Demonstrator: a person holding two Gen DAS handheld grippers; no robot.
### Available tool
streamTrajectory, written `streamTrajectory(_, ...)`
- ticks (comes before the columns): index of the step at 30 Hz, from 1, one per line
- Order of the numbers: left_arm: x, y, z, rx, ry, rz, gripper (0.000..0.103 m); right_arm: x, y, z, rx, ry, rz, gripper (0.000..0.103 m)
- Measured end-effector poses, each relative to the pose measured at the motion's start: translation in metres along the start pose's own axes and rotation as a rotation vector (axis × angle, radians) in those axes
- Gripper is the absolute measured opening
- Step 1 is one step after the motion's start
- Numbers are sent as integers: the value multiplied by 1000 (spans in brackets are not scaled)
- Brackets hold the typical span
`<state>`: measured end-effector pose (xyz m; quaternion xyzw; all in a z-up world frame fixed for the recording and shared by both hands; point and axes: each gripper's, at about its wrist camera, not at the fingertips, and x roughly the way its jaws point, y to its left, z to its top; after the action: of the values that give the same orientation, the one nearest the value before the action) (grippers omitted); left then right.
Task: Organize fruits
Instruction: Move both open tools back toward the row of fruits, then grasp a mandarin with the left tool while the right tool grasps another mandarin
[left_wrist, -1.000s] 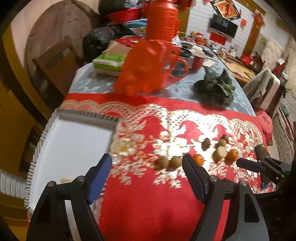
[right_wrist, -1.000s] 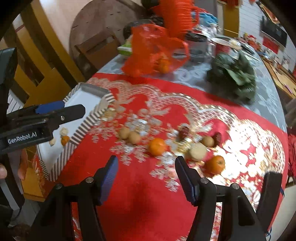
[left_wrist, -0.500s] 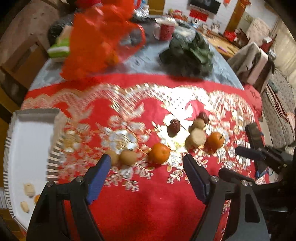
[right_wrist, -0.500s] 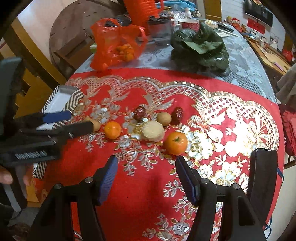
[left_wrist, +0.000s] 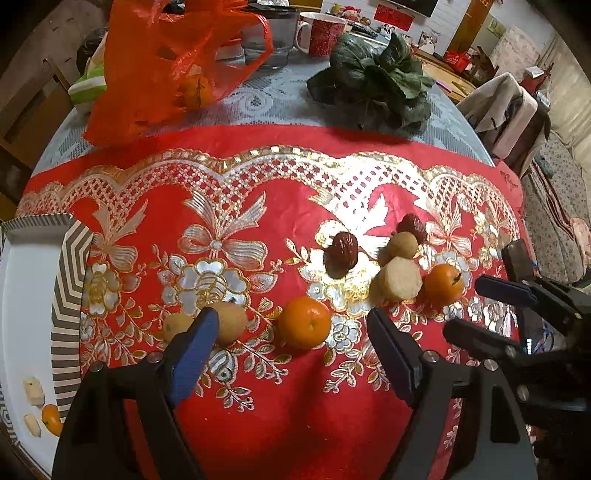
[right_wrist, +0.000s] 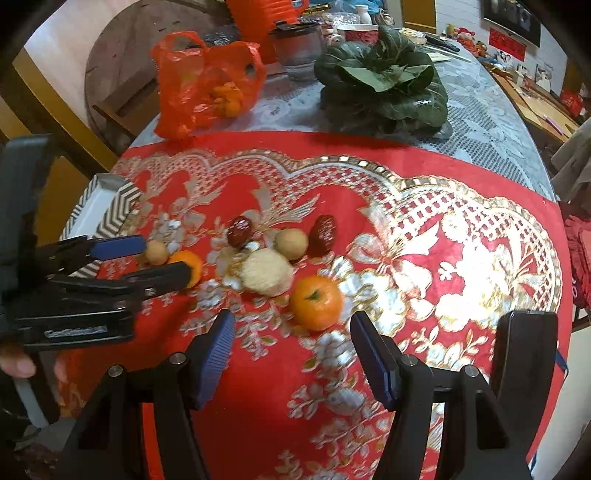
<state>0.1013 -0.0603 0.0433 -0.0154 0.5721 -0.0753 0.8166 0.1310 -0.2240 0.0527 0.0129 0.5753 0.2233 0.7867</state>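
Small fruits lie in a loose row on the red and gold cloth (left_wrist: 295, 192). My left gripper (left_wrist: 288, 343) is open, with a tangerine (left_wrist: 303, 322) just ahead between its fingers and two yellow-brown fruits (left_wrist: 231, 321) by its left finger. Further right lie a dark red date (left_wrist: 340, 253), a pale peeled fruit (left_wrist: 398, 283), a round tan fruit (left_wrist: 403, 244) and a second tangerine (left_wrist: 442, 285). My right gripper (right_wrist: 291, 343) is open, and that second tangerine (right_wrist: 315, 301) sits just ahead of it. The white tray (left_wrist: 26, 302) at the left holds small fruit pieces.
An orange plastic bag (left_wrist: 170, 62) with tangerines, a leafy green vegetable (left_wrist: 373, 81), a glass (left_wrist: 271, 37) and a red mug (left_wrist: 321, 33) stand on the grey lace cloth behind. A chair (right_wrist: 122, 99) stands past the table's left edge. The right gripper (left_wrist: 517, 310) shows in the left wrist view.
Both grippers have moved right and forward, from beside the tray toward the fruit row. The fruits now lie closer ahead. Both stay open.
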Motion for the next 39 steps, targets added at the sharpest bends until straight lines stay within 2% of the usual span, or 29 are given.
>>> streamTrajectory(3, -2, 4, 0, 5, -2, -30, 81, 7, -3, 6, -12, 7, -16, 69)
streamTrajectory(8, -6, 4, 0, 31, -8, -156, 81, 17, -4, 8, -37, 21, -26, 69)
streamTrajectory(14, 10, -3, 1, 69, 21, -127, 81, 24, -4, 11, -51, 29, -25, 66)
streamTrajectory(17, 15, -7, 0, 94, 17, -109, 78, 29, -3, 13, -61, 38, -30, 55)
streamTrajectory(18, 16, -9, -1, 103, 22, -102, 67, 31, -3, 13, -67, 38, -34, 52)
streamTrajectory(19, 21, -9, -1, 110, 36, -95, 49, 31, -2, 14, -73, 35, -35, 49)
streamTrajectory(21, 26, -8, -3, 118, 56, -79, 32, 34, -1, 14, -79, 32, -37, 47)
streamTrajectory(23, 29, -5, -5, 114, 56, -96, 32, 37, 0, 14, -93, 31, -45, 39)
streamTrajectory(30, 14, 4, -5, 84, 30, -93, 32, 30, 2, 9, -87, 18, -24, 38)
streamTrajectory(39, -18, 5, -6, 60, -20, -74, 32, -1, 18, 5, -93, -18, -26, 38)
